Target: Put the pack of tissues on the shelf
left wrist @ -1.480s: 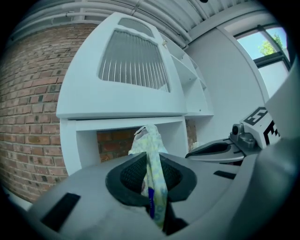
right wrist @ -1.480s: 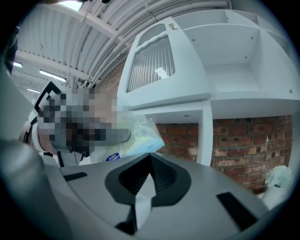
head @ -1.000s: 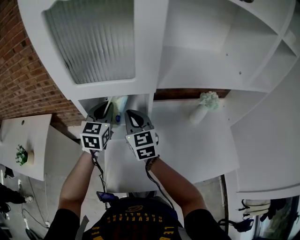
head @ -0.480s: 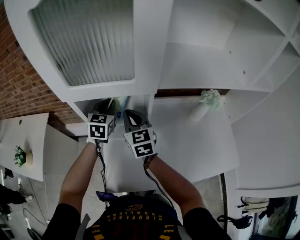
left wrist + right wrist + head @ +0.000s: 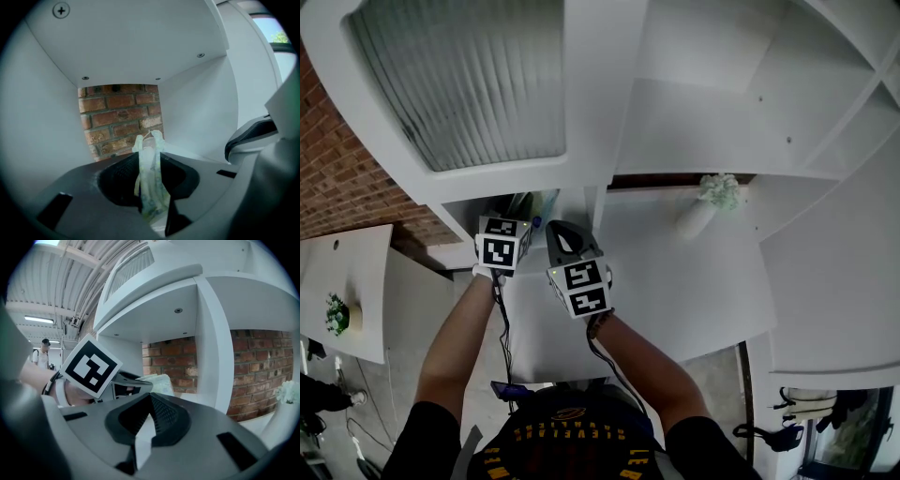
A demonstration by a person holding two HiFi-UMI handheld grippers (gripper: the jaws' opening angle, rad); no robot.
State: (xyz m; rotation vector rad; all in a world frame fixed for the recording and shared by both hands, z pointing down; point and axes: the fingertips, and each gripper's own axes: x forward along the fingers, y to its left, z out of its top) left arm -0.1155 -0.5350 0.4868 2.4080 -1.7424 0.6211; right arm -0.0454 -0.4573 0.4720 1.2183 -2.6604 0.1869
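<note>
The pack of tissues (image 5: 150, 180) is pale green and white and stands on edge between my left gripper's (image 5: 150, 154) jaws, which are opening while their pads still touch it. In the head view the left gripper (image 5: 520, 208) reaches into the low shelf compartment (image 5: 577, 202), with the pack (image 5: 541, 203) showing just past it. In the right gripper view the pack (image 5: 161, 383) pokes out beyond the left gripper's marker cube (image 5: 91, 366). My right gripper (image 5: 562, 230) hangs just right of the left one, outside the compartment. Its jaws (image 5: 151, 398) are shut with nothing in them.
A white vase of pale flowers (image 5: 711, 202) stands on the white counter (image 5: 675, 291) to the right. White shelf dividers (image 5: 605, 94) and a ribbed glass door (image 5: 459, 84) rise above. A small potted plant (image 5: 337, 314) sits far left. Brick wall (image 5: 122, 117) backs the compartment.
My left gripper has moved forward into the shelf compartment with the pack. The right gripper has barely shifted.
</note>
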